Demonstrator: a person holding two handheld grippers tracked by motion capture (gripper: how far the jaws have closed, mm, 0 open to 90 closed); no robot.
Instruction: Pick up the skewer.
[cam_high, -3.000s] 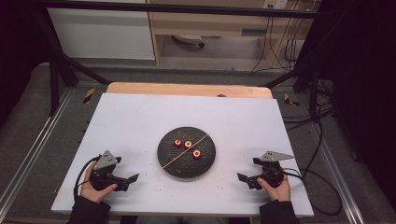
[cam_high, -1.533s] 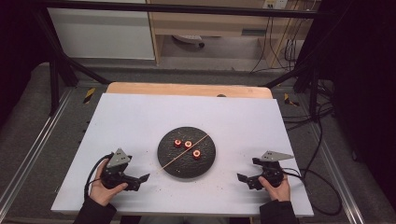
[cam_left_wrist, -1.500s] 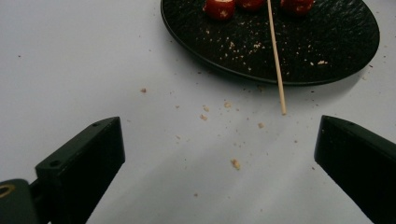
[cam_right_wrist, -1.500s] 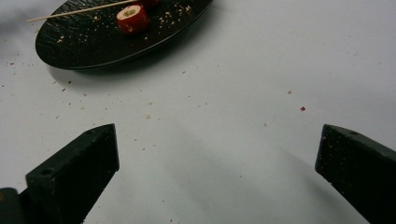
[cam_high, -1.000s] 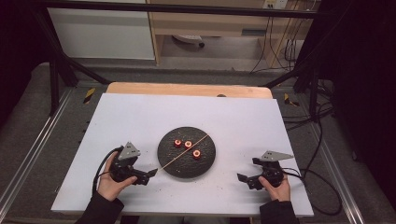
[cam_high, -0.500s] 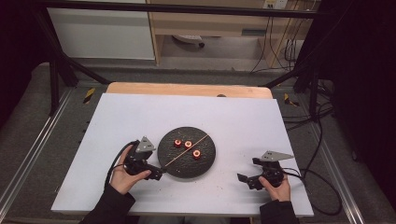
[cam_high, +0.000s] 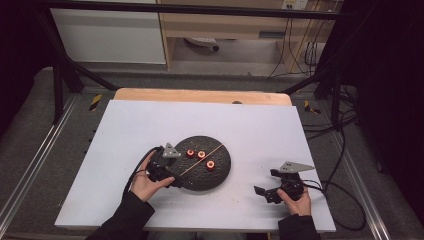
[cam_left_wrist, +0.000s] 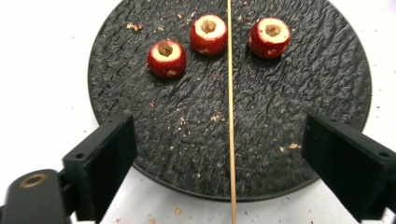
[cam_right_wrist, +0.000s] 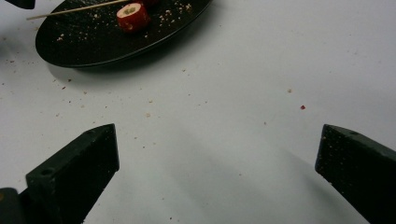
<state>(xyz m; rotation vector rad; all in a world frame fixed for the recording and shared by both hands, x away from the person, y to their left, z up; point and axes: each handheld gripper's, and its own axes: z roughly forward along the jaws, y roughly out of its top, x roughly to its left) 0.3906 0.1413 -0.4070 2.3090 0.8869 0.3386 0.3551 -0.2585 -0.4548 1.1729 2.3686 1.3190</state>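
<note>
From above, the left gripper sat at the dark plate's edge, over the skewer. Its own view showed jaws wide open astride the skewer (closing seemed next). The right gripper rested open on the table.

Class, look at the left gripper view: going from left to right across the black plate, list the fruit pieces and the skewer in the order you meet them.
Left cored red fruit piece → middle cored red fruit piece → thin wooden skewer → right cored red fruit piece, all lying on the black plate.
</note>
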